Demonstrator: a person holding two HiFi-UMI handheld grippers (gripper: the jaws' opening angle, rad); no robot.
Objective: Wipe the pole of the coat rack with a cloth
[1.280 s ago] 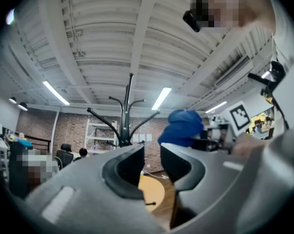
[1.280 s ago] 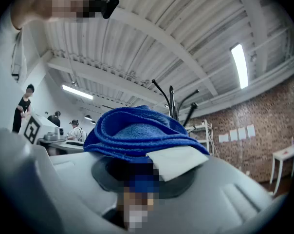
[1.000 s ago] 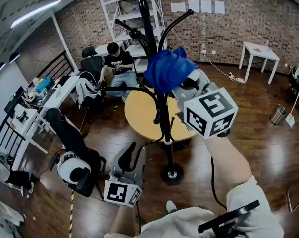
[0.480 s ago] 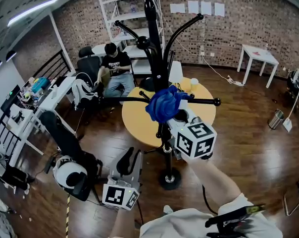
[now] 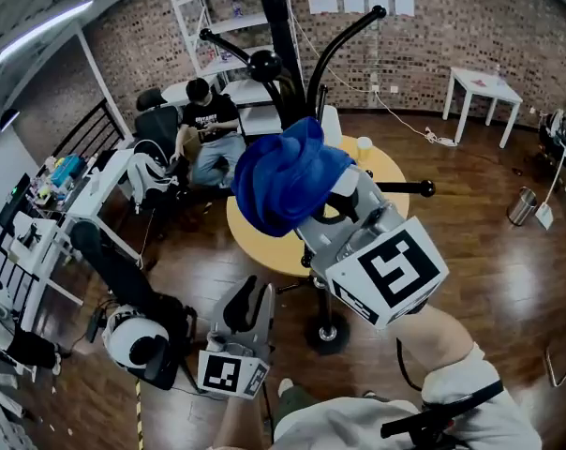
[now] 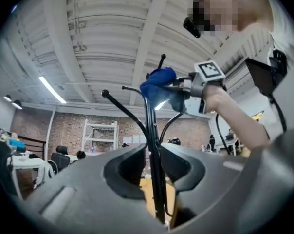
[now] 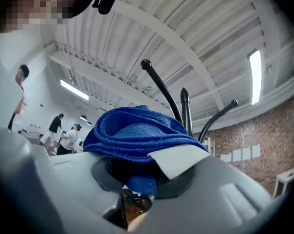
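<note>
A blue bunched cloth (image 5: 281,181) is gripped in the closed jaws of the right gripper (image 5: 313,212). In the right gripper view the cloth (image 7: 137,133) is seen heaped over that gripper (image 7: 139,182), with its lower fold pinched between the two jaws.

The slim black metal pole (image 5: 285,54) of the coat rack is stood on a round black base (image 5: 327,331) on the dark wooden floor (image 5: 470,214). In the head view the cloth is laid across the pole at 12 o'clock from the base, just below the curved black hooks (image 5: 344,40). In the left gripper view the cloth (image 6: 156,81) is seen against the pole (image 6: 153,140), high up where the hooks branch off. In the right gripper view the pole (image 7: 186,113) is seen rising just behind the cloth at 1 o'clock.

The left gripper (image 5: 250,298) is held low at 9 o'clock from the base, apart from the pole. In its own view, the jaws of this gripper (image 6: 154,174) are parted by a narrow gap and nothing is gripped; the pole is only seen through the gap, farther off.

A round yellow table (image 5: 264,242) is placed behind the pole at 11 o'clock from the base. A seated person (image 5: 208,125) is seen at 10 o'clock from the cloth. A small white table (image 5: 484,87) is set at 2 o'clock, by the red-brick wall (image 5: 452,36).
</note>
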